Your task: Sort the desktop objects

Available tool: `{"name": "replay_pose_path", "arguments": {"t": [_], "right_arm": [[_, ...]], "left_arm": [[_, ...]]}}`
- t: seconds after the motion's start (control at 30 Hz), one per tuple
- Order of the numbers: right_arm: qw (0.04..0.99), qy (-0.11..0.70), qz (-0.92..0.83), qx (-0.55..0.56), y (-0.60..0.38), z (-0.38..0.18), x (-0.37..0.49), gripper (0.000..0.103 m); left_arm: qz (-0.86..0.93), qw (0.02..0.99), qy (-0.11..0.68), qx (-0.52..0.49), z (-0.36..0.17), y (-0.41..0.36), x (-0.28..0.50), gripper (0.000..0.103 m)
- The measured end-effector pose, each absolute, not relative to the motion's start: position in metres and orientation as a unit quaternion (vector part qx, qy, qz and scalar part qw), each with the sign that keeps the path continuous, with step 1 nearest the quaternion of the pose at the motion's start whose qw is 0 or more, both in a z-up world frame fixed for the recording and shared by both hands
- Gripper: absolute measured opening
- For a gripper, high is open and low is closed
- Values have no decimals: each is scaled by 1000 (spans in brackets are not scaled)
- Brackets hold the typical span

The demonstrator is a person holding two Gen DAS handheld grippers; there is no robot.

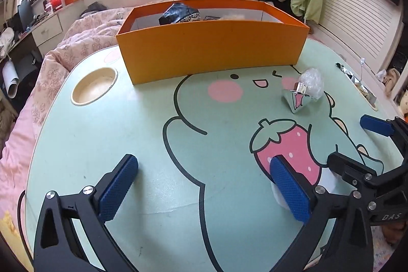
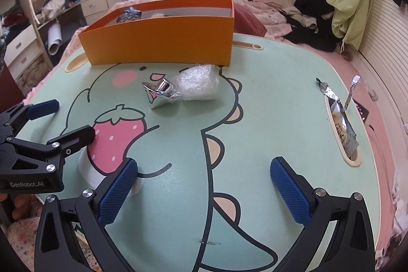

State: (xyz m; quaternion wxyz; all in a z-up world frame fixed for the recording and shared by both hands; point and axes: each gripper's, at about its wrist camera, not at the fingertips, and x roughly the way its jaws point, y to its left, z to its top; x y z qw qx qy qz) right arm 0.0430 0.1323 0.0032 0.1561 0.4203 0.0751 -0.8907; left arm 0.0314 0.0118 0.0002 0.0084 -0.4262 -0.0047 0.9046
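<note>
Both grippers hang over the near part of the cartoon-printed lap table, left gripper and right gripper with jaws spread wide, nothing between the pads. A white flat thing lies near the right gripper's left finger; identity unclear. In front of the orange box: a shiny chrome piece touching a crumpled clear wrap. Chrome likely stiff, slippery; grip across the narrower body. Wrap light, soft; pinch anywhere. Right of the box, a foil snack packet sits in the table's slot.
</note>
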Motion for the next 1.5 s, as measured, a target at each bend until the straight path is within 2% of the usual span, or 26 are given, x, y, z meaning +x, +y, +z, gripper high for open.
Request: {"name": "replay_pose_path", "arguments": {"t": [1.5], "right_arm": [[156,75,-890,421,131,4,44,103]], "left_arm": [[906,9,-5,-423,3,15,30,103]]}}
